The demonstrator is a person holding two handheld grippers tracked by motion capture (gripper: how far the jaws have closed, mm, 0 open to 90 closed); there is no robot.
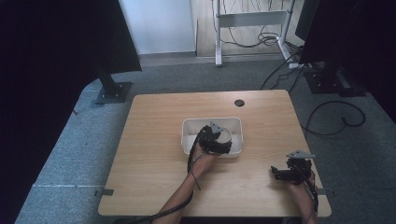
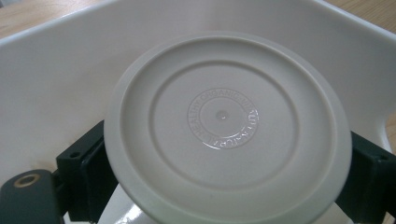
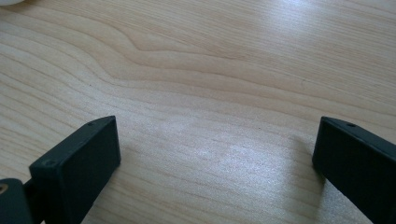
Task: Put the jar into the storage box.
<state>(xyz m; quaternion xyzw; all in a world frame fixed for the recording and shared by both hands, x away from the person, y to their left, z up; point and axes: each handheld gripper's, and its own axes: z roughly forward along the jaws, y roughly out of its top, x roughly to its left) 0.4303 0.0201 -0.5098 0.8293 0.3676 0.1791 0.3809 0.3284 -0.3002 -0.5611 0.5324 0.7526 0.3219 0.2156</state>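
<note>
Round cream plastic lid [image 2: 227, 127] gripped edge-on betw. jaws of left gripper [image 1: 215, 138], held flat-face up inside white rectangular plastic tub [image 1: 189, 135] at table centre. Right gripper [image 1: 286, 171] well off to tub's right, near front edge, jaws wide apart over bare wood. Left clearly nearer; lid sits directly ahead of it.

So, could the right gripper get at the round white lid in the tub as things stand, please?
Probably not cleanly: the left gripper sits in the white tub, jaws clamped on both sides of the lid. The right gripper stands open over bare table, well off.
</note>
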